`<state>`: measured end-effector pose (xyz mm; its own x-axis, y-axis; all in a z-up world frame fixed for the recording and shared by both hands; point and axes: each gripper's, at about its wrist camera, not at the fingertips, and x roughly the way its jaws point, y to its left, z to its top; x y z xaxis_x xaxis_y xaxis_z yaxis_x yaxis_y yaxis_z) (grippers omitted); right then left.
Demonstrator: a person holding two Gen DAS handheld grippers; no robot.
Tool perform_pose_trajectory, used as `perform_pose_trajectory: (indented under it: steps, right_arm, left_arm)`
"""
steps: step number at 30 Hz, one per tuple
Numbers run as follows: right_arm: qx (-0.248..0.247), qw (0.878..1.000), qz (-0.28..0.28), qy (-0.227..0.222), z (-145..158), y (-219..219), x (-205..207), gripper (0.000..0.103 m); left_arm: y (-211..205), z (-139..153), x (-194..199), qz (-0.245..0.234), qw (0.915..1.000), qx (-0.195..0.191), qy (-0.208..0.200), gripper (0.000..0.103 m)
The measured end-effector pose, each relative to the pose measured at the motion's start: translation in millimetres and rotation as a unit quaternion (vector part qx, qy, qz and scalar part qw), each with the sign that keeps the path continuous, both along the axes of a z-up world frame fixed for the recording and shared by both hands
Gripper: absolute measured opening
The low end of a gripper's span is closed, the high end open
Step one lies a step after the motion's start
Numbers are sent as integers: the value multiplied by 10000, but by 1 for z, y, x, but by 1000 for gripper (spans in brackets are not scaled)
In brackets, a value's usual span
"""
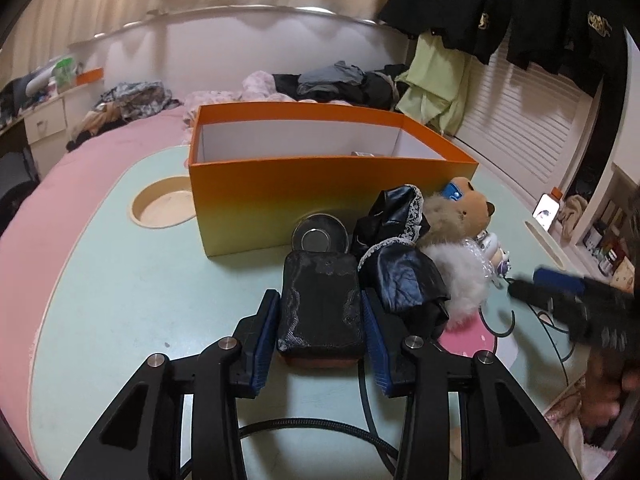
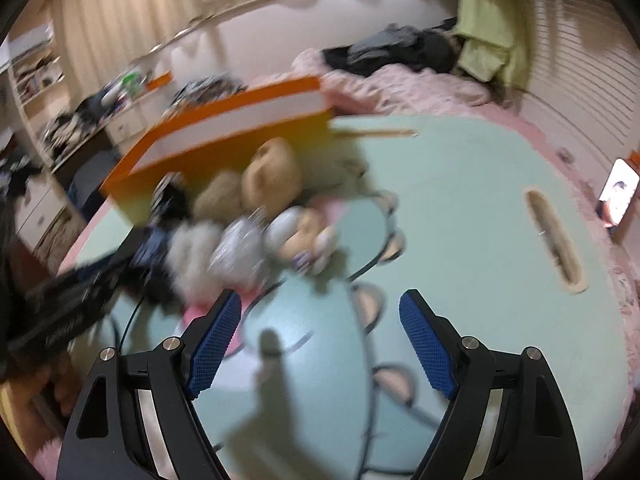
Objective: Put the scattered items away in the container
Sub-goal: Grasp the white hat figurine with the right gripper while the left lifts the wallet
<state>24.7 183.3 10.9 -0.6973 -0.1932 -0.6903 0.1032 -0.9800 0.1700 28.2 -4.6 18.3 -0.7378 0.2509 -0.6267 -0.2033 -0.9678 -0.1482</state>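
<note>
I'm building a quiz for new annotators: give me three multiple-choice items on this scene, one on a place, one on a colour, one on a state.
1. Where does the round tin sit?
A. against the box's front wall
B. inside the box
C. in the round hollow of the table

2. What colour is the box at its rim?
A. blue
B. orange
C. green

3. How does the right hand-held gripper stand?
A. shut on the teddy
B. shut on a cable
C. open, with nothing between its pads

Answers:
1. A, the tin lies on the table touching the front wall.
2. B, the rim is orange, fading to yellow lower down.
3. C, only bare table shows between its blue pads.
</note>
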Motion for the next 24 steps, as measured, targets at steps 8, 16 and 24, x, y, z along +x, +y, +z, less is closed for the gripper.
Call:
perform_pose_trajectory:
  steps: [8, 16, 24]
  right_arm:
    - [400, 9987, 314, 0, 2, -19, -32, 67]
    - [503, 9976, 477, -61, -8, -27, -33, 43]
    - [383, 9983, 296, 309, 15, -24, -5, 43]
  left_arm:
    - [-6, 0, 2, 65, 9999, 141, -68, 39]
    - [-1, -1, -1, -40, 9999, -5, -165, 39]
    - [-5, 28, 18, -230, 9992, 279, 181, 39]
